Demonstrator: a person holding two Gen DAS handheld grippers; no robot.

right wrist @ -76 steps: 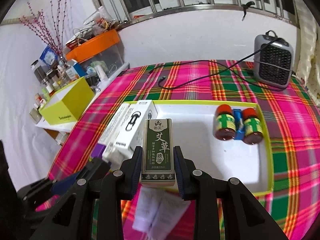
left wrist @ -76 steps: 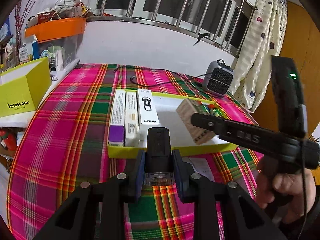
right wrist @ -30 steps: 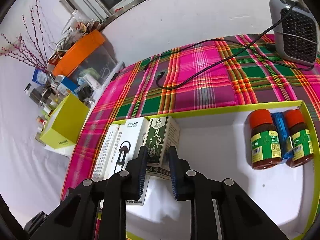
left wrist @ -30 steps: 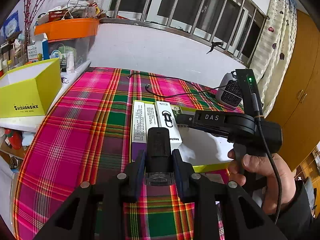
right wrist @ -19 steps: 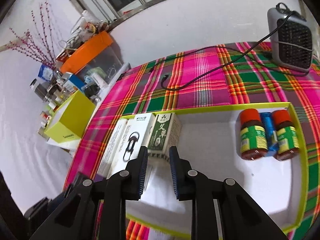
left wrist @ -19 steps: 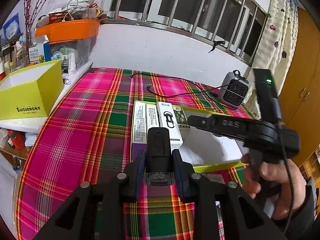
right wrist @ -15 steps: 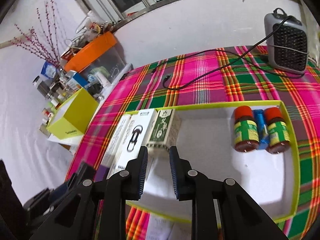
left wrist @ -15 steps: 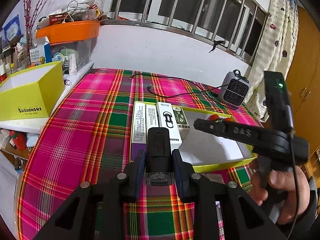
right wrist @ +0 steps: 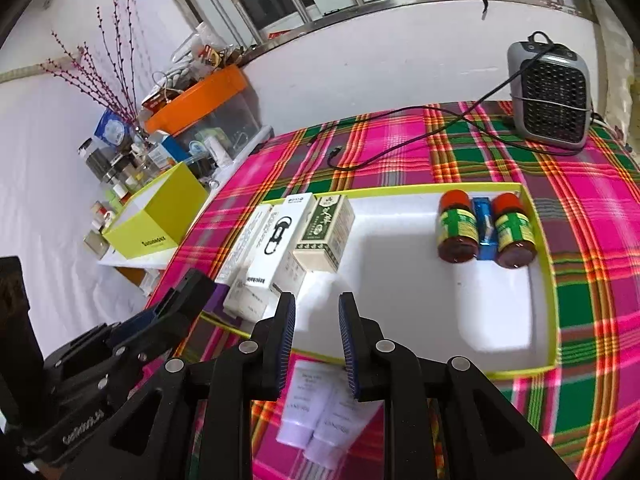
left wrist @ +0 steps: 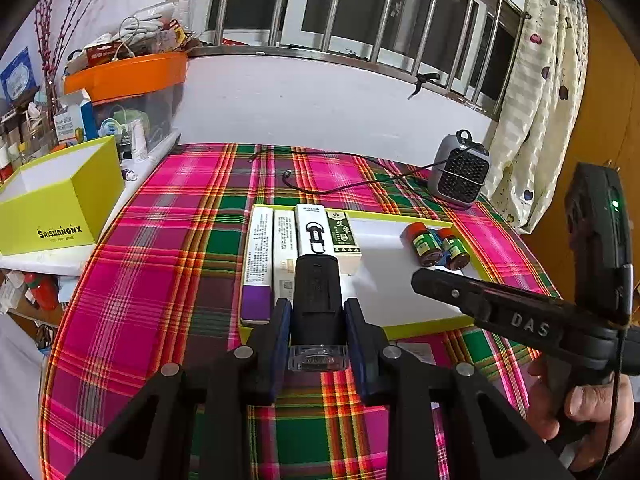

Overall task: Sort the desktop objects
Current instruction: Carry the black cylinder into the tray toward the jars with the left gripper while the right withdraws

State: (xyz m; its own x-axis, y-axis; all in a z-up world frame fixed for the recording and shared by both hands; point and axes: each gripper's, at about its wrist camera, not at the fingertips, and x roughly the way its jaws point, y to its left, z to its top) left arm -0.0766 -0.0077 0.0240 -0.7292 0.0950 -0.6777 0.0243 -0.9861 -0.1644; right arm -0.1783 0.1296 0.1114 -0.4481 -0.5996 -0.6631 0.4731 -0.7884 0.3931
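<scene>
Right hand-held gripper point(right wrist: 317, 322) has withdrawn, jaws apart — green box point(right wrist: 325, 232) beside white box point(right wrist: 276, 242) — left clamps black device point(left wrist: 316, 300).

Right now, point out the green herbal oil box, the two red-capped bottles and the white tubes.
green herbal oil box point(right wrist: 325, 222): right wrist view, on its printed top face.
red-capped bottles point(right wrist: 458, 229): right wrist view, on the left bottle's label.
white tubes point(right wrist: 316, 420): right wrist view, between the two tubes' bodies.
</scene>
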